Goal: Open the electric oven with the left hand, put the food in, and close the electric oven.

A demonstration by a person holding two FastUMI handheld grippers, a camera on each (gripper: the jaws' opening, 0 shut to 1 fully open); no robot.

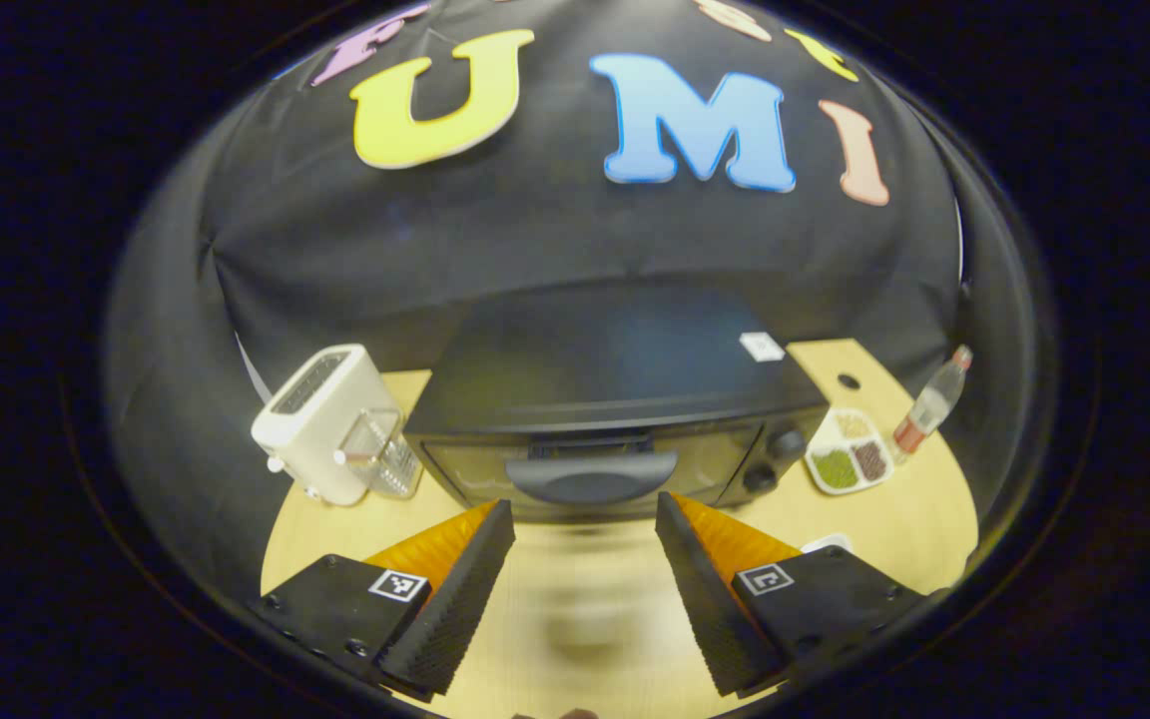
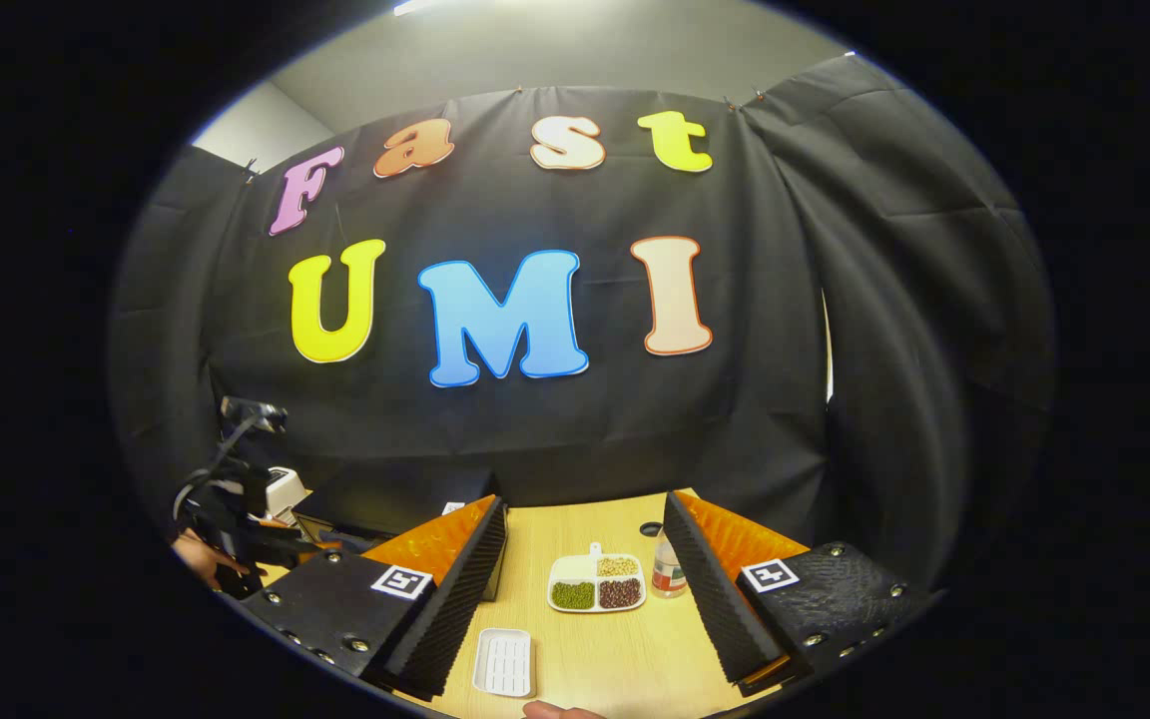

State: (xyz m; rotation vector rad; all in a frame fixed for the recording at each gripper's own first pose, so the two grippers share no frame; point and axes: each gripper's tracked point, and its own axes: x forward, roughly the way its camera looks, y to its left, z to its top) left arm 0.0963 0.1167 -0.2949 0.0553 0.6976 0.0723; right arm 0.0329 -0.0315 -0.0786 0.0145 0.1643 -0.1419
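Left gripper [image 1: 585, 544]: fingers spread wide, holding nothing, aimed straight at the curved dark handle [image 1: 590, 477] of the black electric oven [image 1: 615, 399]. Probably lined up so for the door pull; door shut, handle near but untouched. Oven stands mid-table on the pale wooden tabletop [image 1: 894, 519], between a cream two-slot toaster [image 1: 320, 419] with clear glass [image 1: 380, 454] and a white sectioned dish of beans and grains [image 1: 847, 454].

Right gripper [image 2: 585, 589]: also wide open, empty, held back and off to the side, apparently waiting, well apart from the oven.

Right gripper view adds: small white ribbed tray [image 2: 503, 661] near its fingers, possibly the food carrier; contents cannot be told. Plastic bottle [image 2: 670, 571] just beside the dish. Far left, the other gripper with a hand [image 2: 201, 554].

Left gripper view alone gives oven knobs [image 1: 785, 444] and door front.
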